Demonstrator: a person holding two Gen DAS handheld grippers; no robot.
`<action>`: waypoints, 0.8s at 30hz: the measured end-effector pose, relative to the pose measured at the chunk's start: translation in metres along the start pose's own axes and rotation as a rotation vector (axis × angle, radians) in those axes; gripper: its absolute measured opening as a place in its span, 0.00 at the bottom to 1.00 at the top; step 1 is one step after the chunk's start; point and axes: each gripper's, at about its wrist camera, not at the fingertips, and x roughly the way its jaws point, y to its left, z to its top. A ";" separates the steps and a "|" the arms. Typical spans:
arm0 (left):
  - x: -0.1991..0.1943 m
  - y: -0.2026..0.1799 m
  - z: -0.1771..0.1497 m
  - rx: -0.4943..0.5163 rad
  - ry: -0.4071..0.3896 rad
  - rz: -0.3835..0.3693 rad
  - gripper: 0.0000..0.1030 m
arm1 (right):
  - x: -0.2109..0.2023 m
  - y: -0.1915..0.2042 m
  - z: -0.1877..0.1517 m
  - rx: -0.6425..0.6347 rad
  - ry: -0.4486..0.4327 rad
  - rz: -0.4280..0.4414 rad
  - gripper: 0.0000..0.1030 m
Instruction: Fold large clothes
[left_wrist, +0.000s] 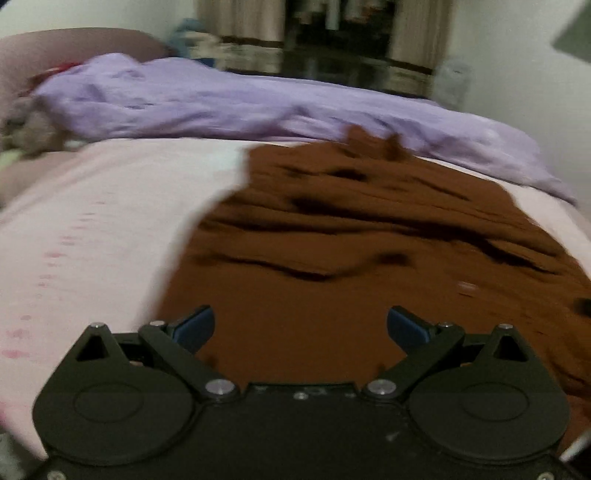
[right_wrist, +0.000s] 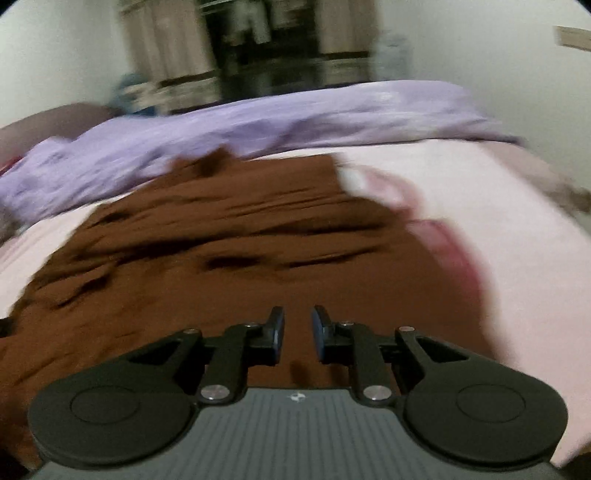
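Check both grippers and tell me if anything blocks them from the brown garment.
Nothing visible does. The left gripper, fingers wide apart, and the right gripper, fingers narrowly apart, both hang directly over the brown garment spread on the pink bedsheet.

Pink bed (left_wrist: 92, 221) — brown garment (left_wrist: 332, 258), purple blanket (left_wrist: 221, 99)

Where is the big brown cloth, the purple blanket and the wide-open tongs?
big brown wrinkled cloth (right_wrist: 229, 236), right wrist view, its creased middle.
crumpled purple blanket (left_wrist: 192, 99), left wrist view, its rumpled middle.
left black tongs with blue pads (left_wrist: 301, 325), left wrist view, midway between the spread tips.
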 end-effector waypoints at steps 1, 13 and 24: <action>0.007 -0.012 -0.003 0.037 0.006 -0.005 1.00 | 0.004 0.018 -0.003 -0.028 0.018 0.035 0.23; 0.017 0.036 -0.025 0.142 0.034 0.304 1.00 | 0.030 0.038 -0.018 -0.157 0.114 0.011 0.48; -0.001 0.080 -0.030 0.059 0.070 0.299 1.00 | 0.022 -0.014 -0.021 -0.102 0.105 -0.173 0.45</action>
